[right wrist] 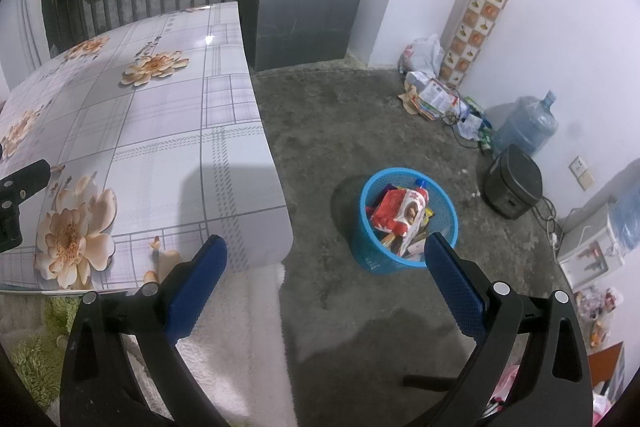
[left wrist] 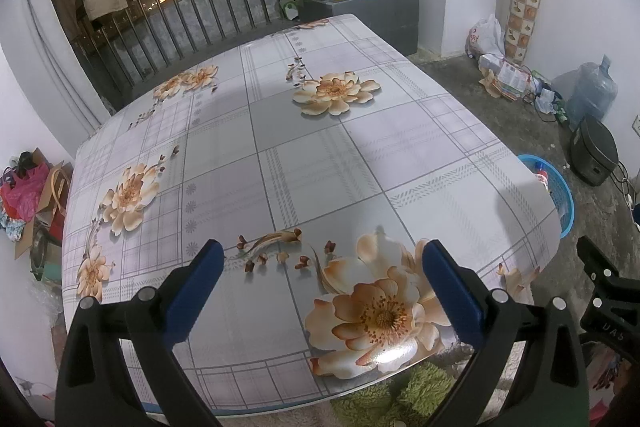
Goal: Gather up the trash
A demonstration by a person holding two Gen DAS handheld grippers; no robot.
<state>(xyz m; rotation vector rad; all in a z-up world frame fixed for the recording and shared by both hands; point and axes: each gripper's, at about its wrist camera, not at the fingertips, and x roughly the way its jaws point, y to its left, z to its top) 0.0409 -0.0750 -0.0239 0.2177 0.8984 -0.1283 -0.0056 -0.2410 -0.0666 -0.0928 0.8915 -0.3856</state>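
A blue plastic basket (right wrist: 408,219) stands on the concrete floor right of the table, holding several wrappers, with a red and white packet (right wrist: 402,211) on top. Its rim also shows past the table's right edge in the left wrist view (left wrist: 554,193). My left gripper (left wrist: 324,267) is open and empty, hovering over the near edge of the floral tablecloth (left wrist: 304,163). My right gripper (right wrist: 326,259) is open and empty, held above the floor to the near left of the basket. No loose trash shows on the tablecloth.
A grey cabinet (right wrist: 300,23) with bottles stands behind the table. Bags, papers and a water jug (right wrist: 528,127) line the right wall, with a black appliance (right wrist: 514,187) and cables. A white and green fluffy cover (right wrist: 224,331) lies at the near table edge. A railing (left wrist: 188,11) runs behind.
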